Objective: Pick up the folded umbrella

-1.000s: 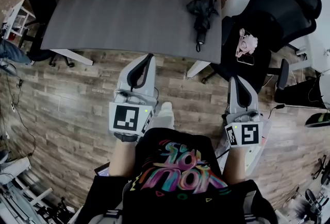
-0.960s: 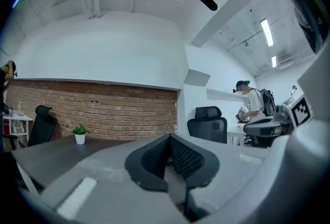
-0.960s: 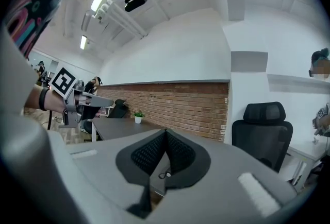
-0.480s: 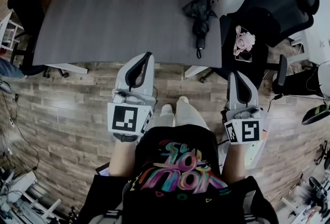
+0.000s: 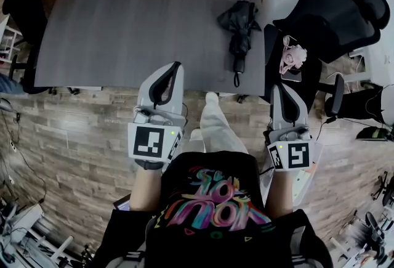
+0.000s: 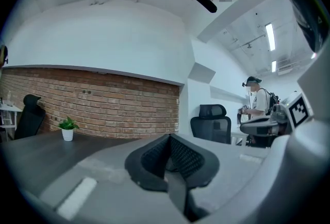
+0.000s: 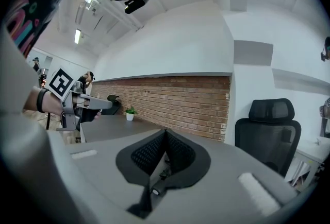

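The folded umbrella (image 5: 239,28) lies on the grey surface (image 5: 148,14) close to its right-hand edge. Its long axis runs roughly from the far side toward the person, and the slim handle end with its strap reaches almost to the near rim. Both grippers are held level over the wooden floor, short of the surface and touching nothing. The left gripper (image 5: 174,69) has its jaws closed together with nothing between them, and the right gripper (image 5: 278,89) is likewise closed and empty, its pads meeting in its own view. The umbrella sits ahead of both and between their lines, forward and to the right of the left gripper and forward and to the left of the right one. The right gripper looks the nearer, just beyond the surface's corner beside the black office chair (image 5: 332,14). Neither gripper view shows the umbrella. A grasp would probably fall to the right gripper, whose jaws would first need to open and then come across the umbrella's length, not along it.
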Demonstrator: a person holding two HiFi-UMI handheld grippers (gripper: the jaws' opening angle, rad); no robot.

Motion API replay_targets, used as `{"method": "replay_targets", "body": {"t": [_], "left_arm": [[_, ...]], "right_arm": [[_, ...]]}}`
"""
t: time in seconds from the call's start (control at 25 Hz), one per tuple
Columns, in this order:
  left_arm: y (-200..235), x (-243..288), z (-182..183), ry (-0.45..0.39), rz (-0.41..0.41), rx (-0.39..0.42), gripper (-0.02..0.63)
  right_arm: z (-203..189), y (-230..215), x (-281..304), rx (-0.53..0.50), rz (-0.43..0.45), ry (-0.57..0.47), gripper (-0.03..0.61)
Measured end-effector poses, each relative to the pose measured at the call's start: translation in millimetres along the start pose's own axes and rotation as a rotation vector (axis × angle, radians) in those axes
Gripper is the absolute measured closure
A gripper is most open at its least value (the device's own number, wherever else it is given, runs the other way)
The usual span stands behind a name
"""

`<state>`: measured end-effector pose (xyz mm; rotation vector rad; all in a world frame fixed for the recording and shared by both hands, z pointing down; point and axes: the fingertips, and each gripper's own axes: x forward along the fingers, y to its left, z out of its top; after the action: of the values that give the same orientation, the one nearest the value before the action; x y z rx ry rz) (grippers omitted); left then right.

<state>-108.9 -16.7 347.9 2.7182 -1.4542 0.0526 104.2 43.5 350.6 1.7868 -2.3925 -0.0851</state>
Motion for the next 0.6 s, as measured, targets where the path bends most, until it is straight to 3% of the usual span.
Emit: {"method": "replay_targets", "body": {"t": [0.6], "left_arm": [[34.5,148.6,31.5,-0.002,0.055,0.035,0.612]], "right_arm": [[-1.7,-95.7,134.5,0.051,0.064,-0.009,0.577]]}}
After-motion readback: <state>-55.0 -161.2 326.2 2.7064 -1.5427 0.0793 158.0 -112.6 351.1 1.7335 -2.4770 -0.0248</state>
